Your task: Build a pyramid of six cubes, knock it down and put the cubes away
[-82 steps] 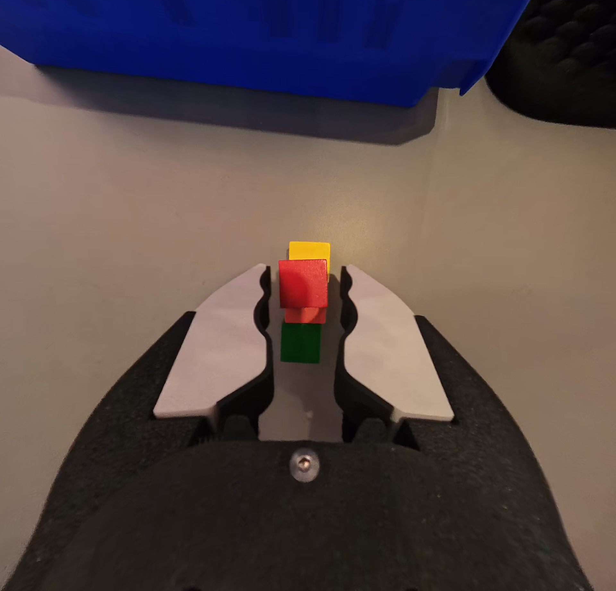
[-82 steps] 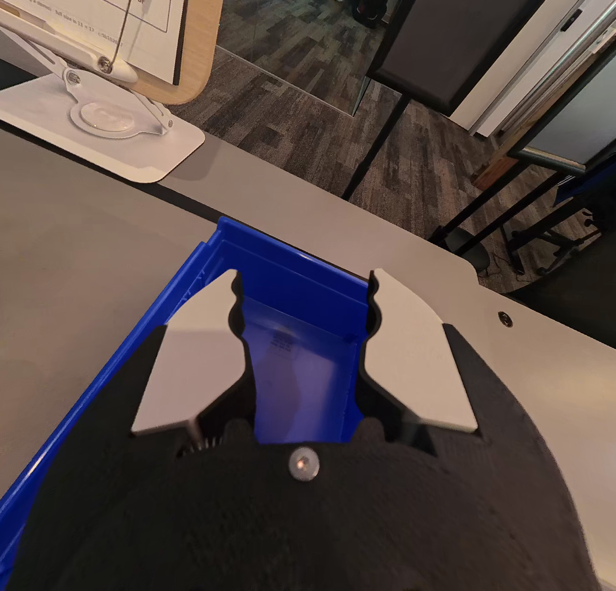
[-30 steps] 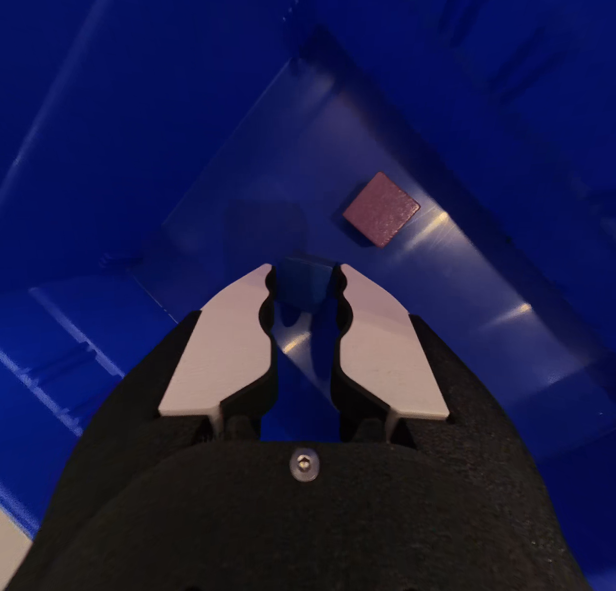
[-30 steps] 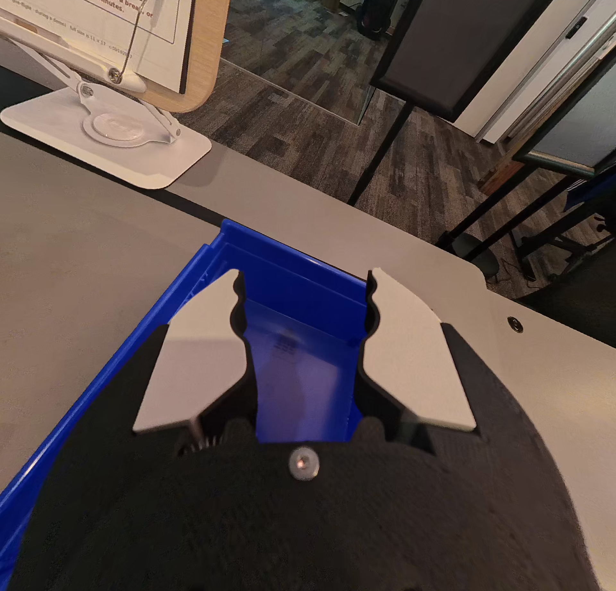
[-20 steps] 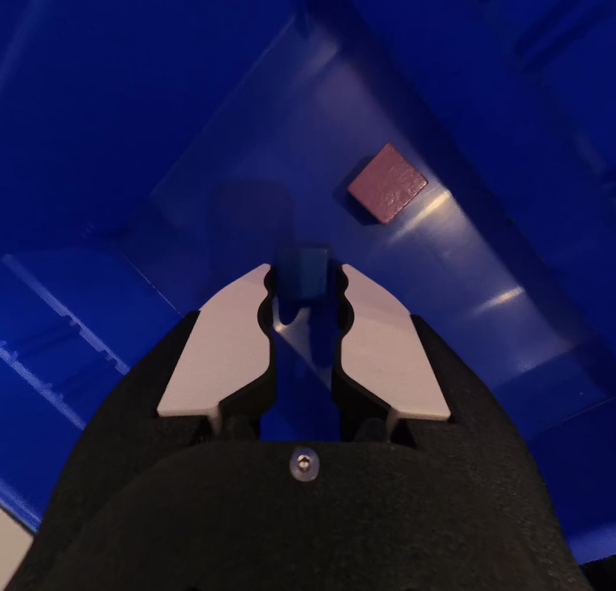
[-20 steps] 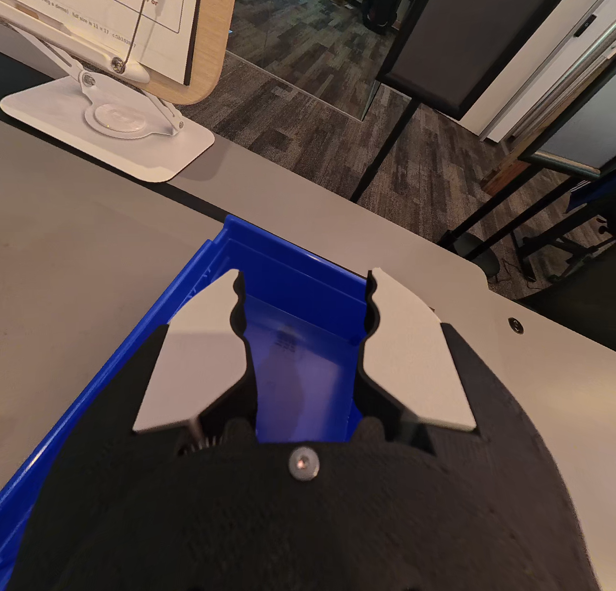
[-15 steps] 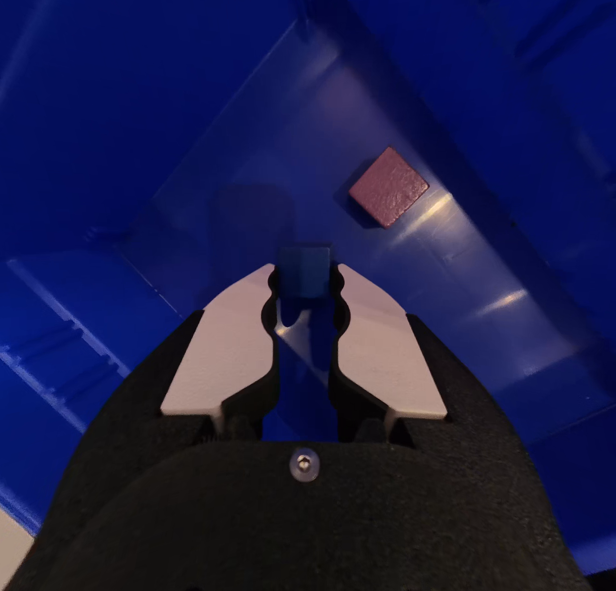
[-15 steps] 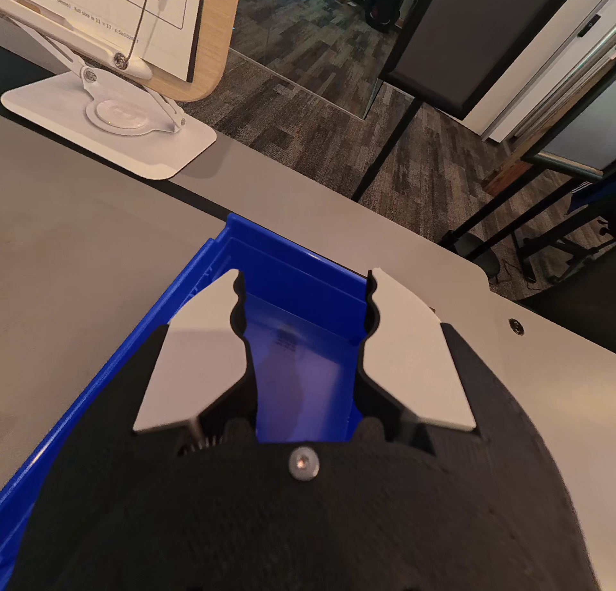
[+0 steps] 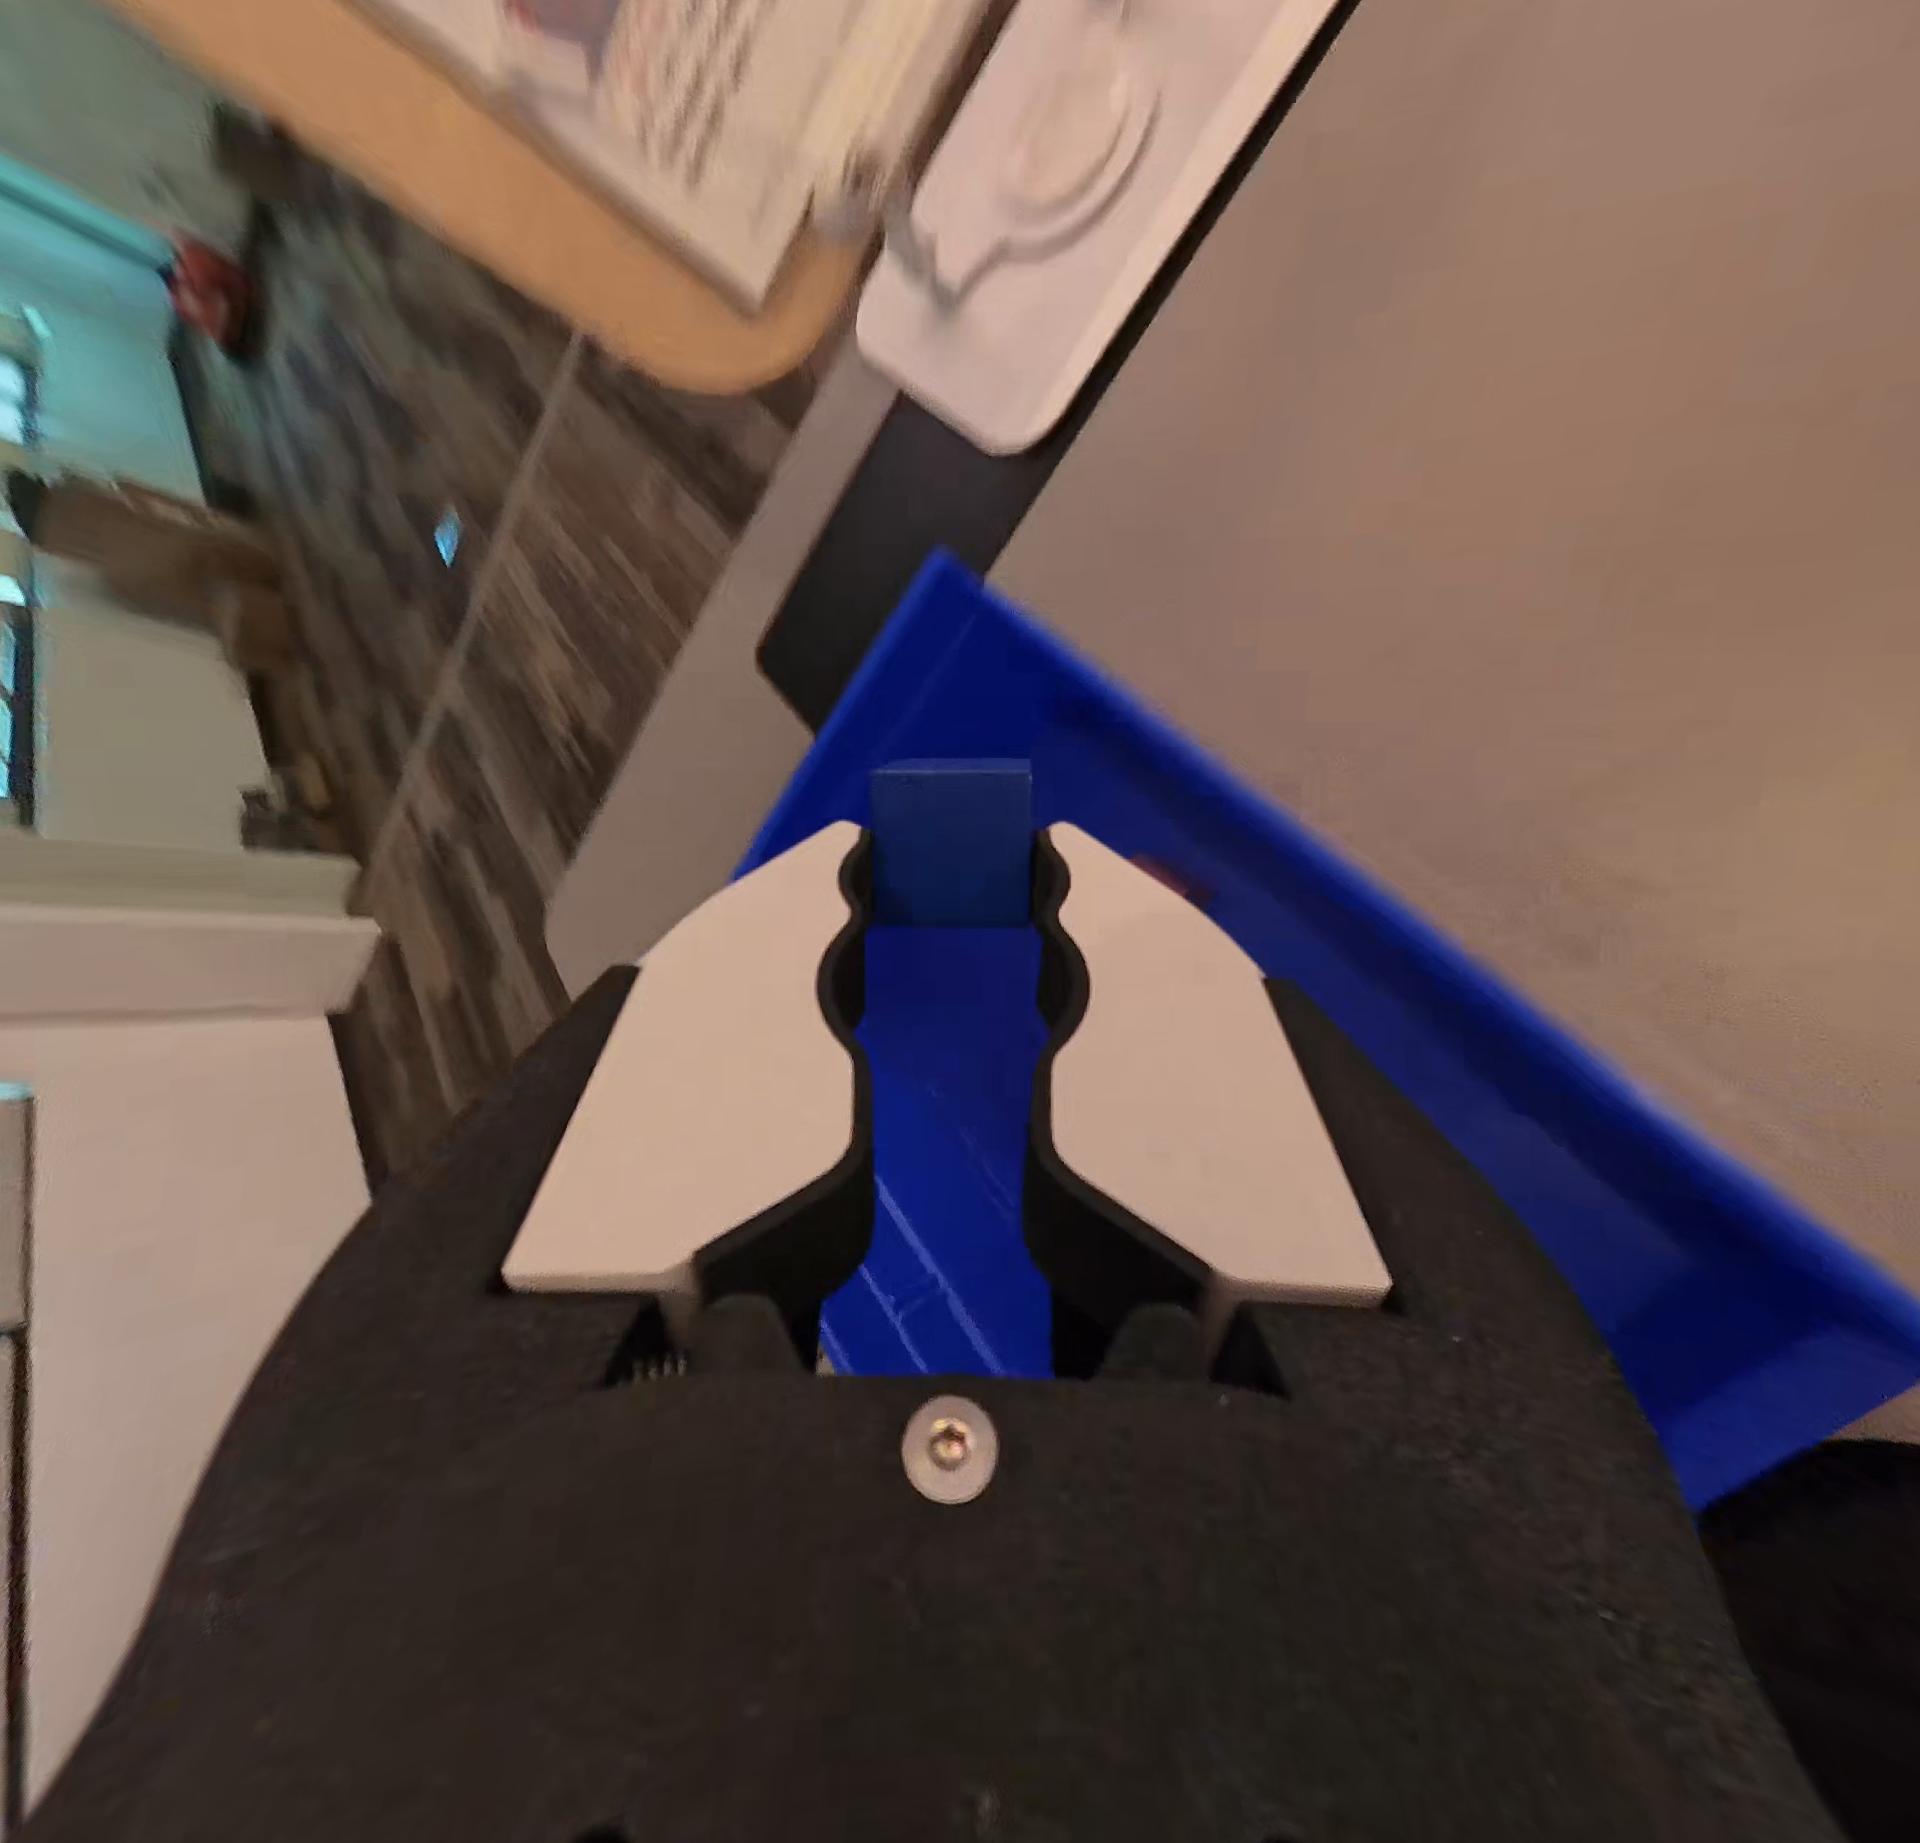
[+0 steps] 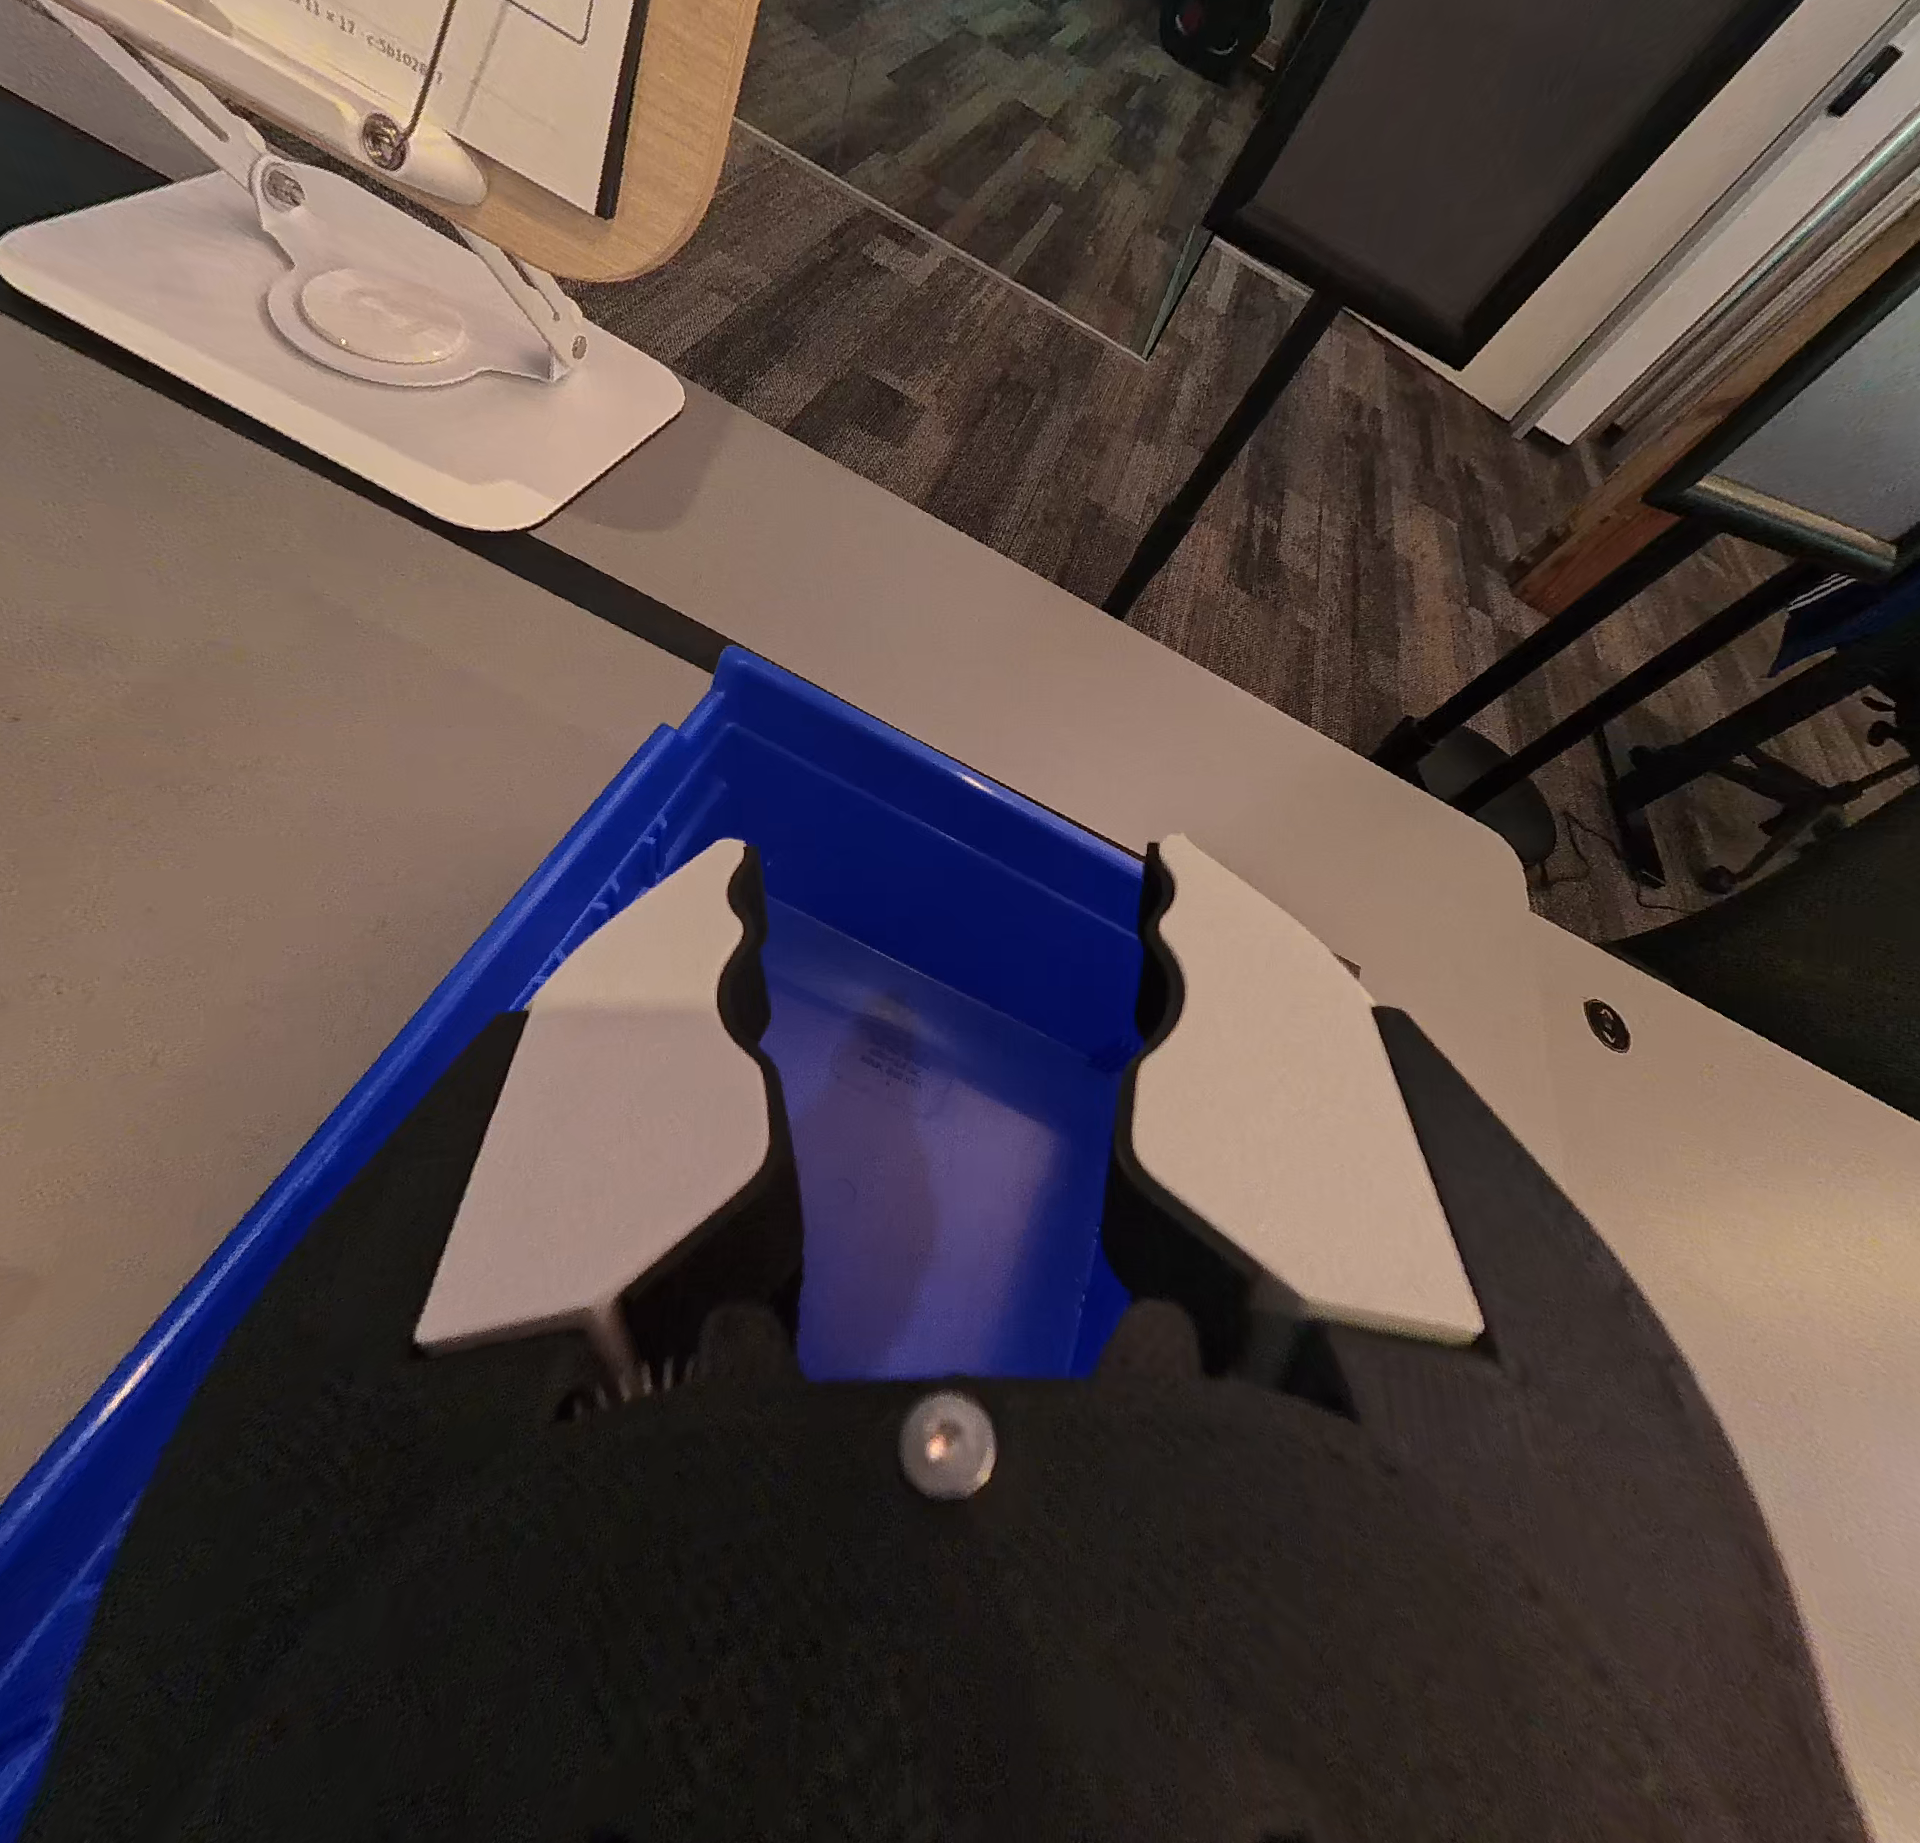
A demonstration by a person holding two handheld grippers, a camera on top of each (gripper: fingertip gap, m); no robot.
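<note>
Blue on blue, the cube [image 9: 951, 837] pinched at the tips of the left tongs [image 9: 951, 874] barely stands out above the bin [image 9: 1455, 1097] on the grey worktop [image 10: 260, 754], the tilted room behind smeared, while the right tongs [image 10: 948, 920] gape empty over the bin.

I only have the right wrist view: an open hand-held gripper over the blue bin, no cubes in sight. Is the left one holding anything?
Observer: Yes, the left hand-held gripper is shut on a blue cube.
Operator: Is it down inside the bin?
Observer: It seems not. Its camera shows the blue bin from above, near a corner, with table beyond the rim.
Operator: Any other cube in there?
Observer: A small reddish patch shows inside, too blurred to identify.
</note>
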